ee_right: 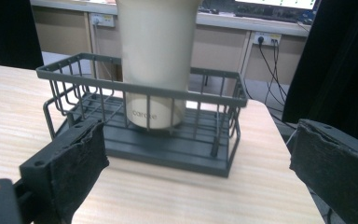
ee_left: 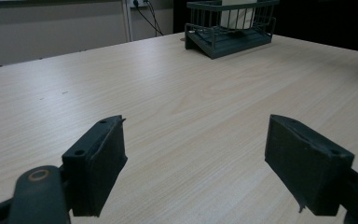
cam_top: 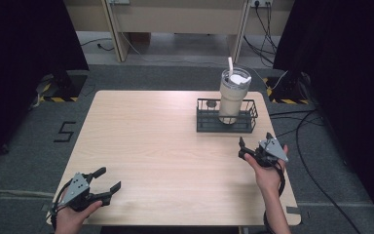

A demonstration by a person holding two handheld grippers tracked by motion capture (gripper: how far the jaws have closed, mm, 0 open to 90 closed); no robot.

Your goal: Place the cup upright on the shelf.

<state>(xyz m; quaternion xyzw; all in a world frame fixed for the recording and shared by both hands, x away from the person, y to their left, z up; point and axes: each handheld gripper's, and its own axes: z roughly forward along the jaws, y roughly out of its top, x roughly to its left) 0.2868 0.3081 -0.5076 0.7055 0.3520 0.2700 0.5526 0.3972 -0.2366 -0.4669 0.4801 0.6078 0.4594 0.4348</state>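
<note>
A cream tumbler (cam_top: 233, 97) with a clear lid and a white straw stands upright in a dark wire basket (cam_top: 249, 113) at the table's far right. My right gripper (cam_top: 255, 141) hovers open just in front of the basket, apart from it. In the right gripper view the tumbler (ee_right: 156, 56) and the basket (ee_right: 140, 88) rise straight ahead of my right gripper (ee_right: 200, 172). My left gripper (cam_top: 108, 179) is open near the front left corner, low over bare wood. From my left gripper (ee_left: 203, 168), the basket (ee_left: 228, 39) lies far off.
The light wooden table (cam_top: 151, 146) stretches wide between the two grippers. A small dark round thing (cam_top: 211, 104) lies in the basket's left end. Cables (cam_top: 311, 146) trail on the floor to the right, and black curtains hang on both sides.
</note>
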